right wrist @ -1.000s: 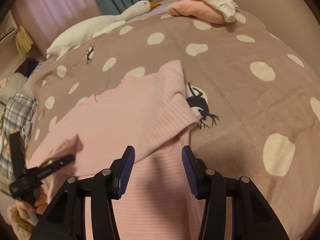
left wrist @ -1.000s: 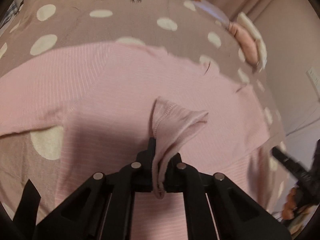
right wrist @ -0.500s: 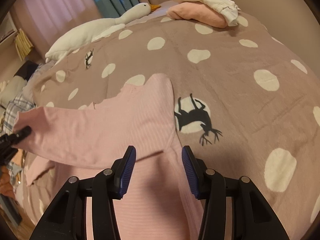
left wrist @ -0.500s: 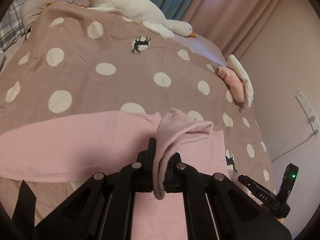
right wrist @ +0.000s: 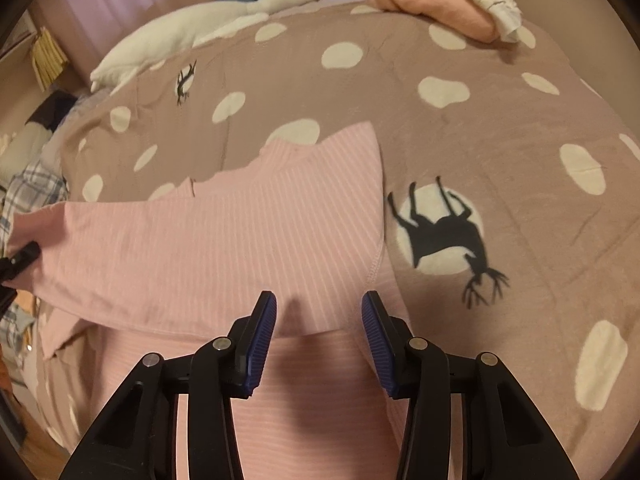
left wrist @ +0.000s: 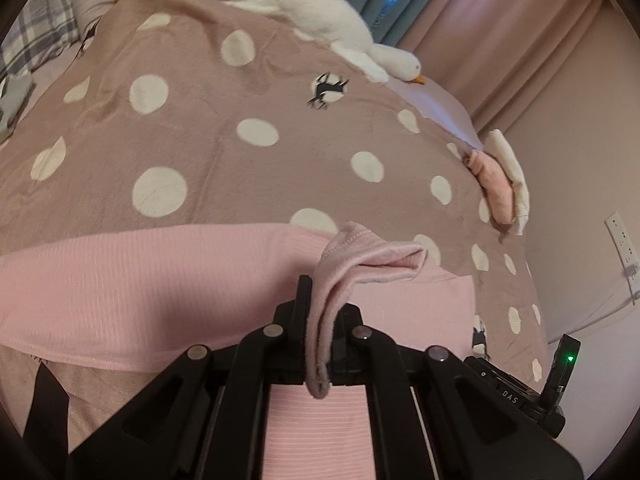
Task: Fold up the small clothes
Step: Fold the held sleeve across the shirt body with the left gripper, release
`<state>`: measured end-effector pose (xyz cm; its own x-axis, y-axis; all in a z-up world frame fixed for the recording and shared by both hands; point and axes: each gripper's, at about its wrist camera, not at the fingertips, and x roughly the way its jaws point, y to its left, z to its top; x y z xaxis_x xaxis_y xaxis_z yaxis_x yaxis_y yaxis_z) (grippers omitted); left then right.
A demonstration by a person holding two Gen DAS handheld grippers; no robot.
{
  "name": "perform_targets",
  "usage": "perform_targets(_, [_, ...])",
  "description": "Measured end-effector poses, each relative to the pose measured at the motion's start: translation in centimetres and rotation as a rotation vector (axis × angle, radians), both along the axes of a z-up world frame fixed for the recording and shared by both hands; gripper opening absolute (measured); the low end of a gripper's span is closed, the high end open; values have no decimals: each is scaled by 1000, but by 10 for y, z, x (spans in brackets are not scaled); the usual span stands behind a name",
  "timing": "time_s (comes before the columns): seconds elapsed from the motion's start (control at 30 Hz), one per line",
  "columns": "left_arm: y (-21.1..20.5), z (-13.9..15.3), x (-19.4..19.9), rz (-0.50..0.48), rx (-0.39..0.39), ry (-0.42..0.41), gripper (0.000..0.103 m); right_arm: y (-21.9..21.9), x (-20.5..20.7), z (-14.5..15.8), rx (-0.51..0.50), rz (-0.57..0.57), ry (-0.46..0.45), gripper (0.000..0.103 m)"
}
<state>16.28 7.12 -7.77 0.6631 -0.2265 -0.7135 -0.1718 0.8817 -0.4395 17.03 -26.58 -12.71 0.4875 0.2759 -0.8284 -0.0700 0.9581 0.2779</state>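
A pink ribbed long-sleeved top (right wrist: 240, 240) lies on the spotted brown blanket (right wrist: 500, 140). My left gripper (left wrist: 320, 304) is shut on the cuff of one sleeve (left wrist: 360, 264), which bunches up out of the jaws and hangs lifted above the blanket. In the right wrist view the same left gripper (right wrist: 18, 260) shows at the far left edge, with the sleeve stretched across the top's body. My right gripper (right wrist: 318, 312) hovers open over the top's lower part, blue pads (right wrist: 260, 340) apart with nothing pressed between them. It also shows as a black shape, my right gripper (left wrist: 520, 388), in the left wrist view.
A white goose plush (left wrist: 320, 12) lies along the far side of the bed. A pile of folded pink and cream clothes (right wrist: 448, 4) sits at the far right corner. Plaid fabric (left wrist: 36, 36) lies at the left. Curtains (left wrist: 480, 20) and a wall socket (left wrist: 622, 240) stand behind.
My left gripper has risen and carried the sleeve cuff sideways, so the sleeve now stretches across the top. The right gripper has shifted a little over the top, still open.
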Motion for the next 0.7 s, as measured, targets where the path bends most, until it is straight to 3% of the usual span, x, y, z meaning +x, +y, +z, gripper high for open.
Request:
perform_targets(0.4, [18,-44,1,30,-8,110,5,10,4,-14,-36,5,40,46])
perform_targets(0.7, [28,-53,-2,43,-14,139,7,13,5,-16,-59,8,41,46])
